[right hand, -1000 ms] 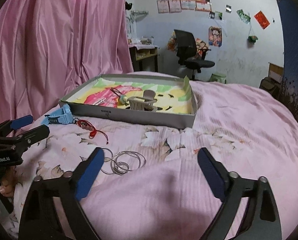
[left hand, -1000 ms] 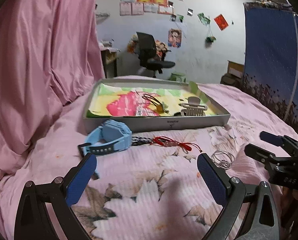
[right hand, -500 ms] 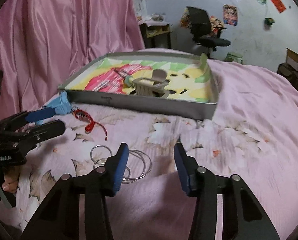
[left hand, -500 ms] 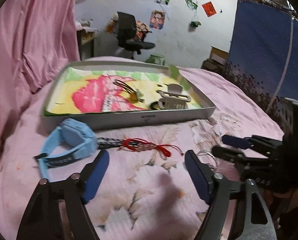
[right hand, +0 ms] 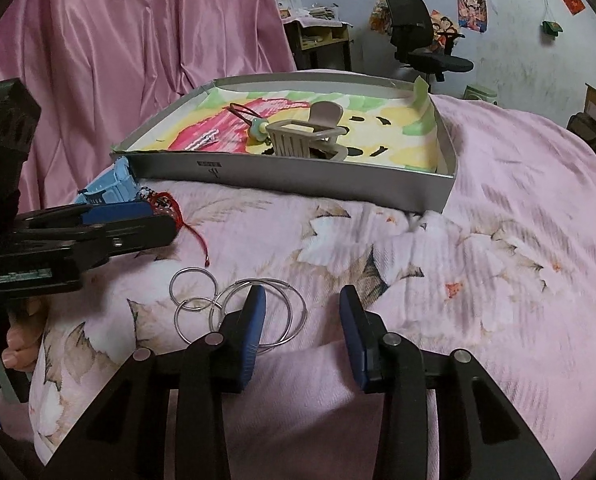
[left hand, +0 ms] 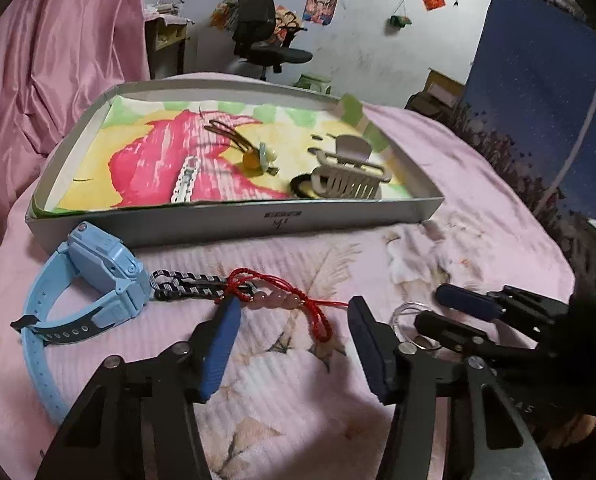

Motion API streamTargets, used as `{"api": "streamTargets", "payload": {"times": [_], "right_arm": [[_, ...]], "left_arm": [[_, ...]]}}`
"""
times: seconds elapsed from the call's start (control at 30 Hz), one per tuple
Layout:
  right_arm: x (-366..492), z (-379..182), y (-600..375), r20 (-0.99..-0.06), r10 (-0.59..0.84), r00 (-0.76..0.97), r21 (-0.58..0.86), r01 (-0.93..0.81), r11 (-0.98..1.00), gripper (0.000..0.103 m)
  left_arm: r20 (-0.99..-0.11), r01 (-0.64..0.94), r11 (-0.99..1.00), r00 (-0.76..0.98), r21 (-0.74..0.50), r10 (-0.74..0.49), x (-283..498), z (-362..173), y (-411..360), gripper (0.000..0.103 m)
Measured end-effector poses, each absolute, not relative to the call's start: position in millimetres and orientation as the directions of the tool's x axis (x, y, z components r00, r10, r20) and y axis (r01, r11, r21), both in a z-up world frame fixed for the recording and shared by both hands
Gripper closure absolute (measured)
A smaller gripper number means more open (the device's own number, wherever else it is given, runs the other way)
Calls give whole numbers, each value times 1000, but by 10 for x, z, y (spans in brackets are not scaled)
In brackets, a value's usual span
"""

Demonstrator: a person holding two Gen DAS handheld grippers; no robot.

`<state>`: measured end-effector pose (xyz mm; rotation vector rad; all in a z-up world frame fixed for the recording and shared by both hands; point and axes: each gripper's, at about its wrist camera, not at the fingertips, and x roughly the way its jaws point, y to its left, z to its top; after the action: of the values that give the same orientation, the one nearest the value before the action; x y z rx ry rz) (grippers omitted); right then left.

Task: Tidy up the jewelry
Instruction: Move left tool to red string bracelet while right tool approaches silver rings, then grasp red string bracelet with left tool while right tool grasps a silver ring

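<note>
Your left gripper, jaws just closing but apart, straddles the red bracelet; your right gripper, likewise closing, stands apart over the silver rings.

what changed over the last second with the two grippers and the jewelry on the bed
Both grippers moved in and down toward the bed, their jaws closing partway. The left gripper now brackets the red string bracelet; the right gripper sits at the silver rings, one pad over them. Neither grips anything yet. The blue watch, hair claw and tray stayed put.
</note>
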<state>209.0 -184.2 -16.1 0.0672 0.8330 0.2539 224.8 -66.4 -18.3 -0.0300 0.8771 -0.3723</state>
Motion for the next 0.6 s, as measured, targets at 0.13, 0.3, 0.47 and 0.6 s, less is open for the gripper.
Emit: {"api": "streamTargets", "payload": {"times": [0.13,0.3,0.47,0.6], "right_arm": [[2091,-188,-1846,-731,249,635,159,-196,968,72],[2089,-197,-1860,-737,252,628,164,-195,967,73],[2093,-204,-1856,-743,249,621,161,-195,968,73],[2092,-204,-1861,-744,251,619,163,-196,967,73]], "left_arm": [[-745,296,941,588,-164,-315,2210,-204,-632,64],[-730,328,935,605,-135,-318,2075,-236,-645,73],[-726,352,930,611,-107,-315,2031,-259,-679,88],[-722,357,926,608,-123,-330,2022,-258,-672,94]]}}
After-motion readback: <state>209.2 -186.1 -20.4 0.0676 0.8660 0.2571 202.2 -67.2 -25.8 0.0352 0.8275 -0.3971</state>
